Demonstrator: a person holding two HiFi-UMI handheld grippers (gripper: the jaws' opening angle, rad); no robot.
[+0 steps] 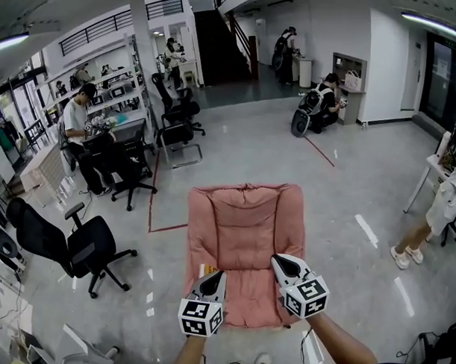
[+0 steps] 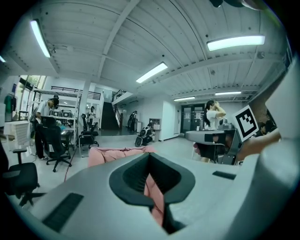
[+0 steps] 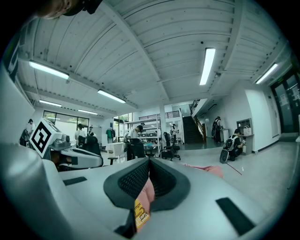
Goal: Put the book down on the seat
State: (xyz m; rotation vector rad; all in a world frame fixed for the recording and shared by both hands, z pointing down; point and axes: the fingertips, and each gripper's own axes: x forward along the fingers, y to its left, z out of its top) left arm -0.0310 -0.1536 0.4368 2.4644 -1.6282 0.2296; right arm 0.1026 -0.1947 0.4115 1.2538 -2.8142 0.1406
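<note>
A pink padded floor seat (image 1: 245, 215) lies on the grey floor straight ahead. A small book with a yellow cover (image 1: 207, 271) rests at the seat's front left edge, just off the tip of my left gripper (image 1: 216, 274). Over the seat's front right part is my right gripper (image 1: 275, 259). Both grippers are shut with nothing held. In the left gripper view the jaws (image 2: 150, 157) meet, and only the pink seat (image 2: 117, 152) shows beyond. Under the closed jaws (image 3: 149, 161) in the right gripper view, the book (image 3: 140, 213) shows through the slit.
A black office chair (image 1: 84, 247) stands left of the seat, with more chairs and a desk (image 1: 128, 148) behind. A red tape line (image 1: 151, 205) runs along the floor. A person (image 1: 436, 215) stands at the right by a white table. A scooter (image 1: 301, 120) is parked far back.
</note>
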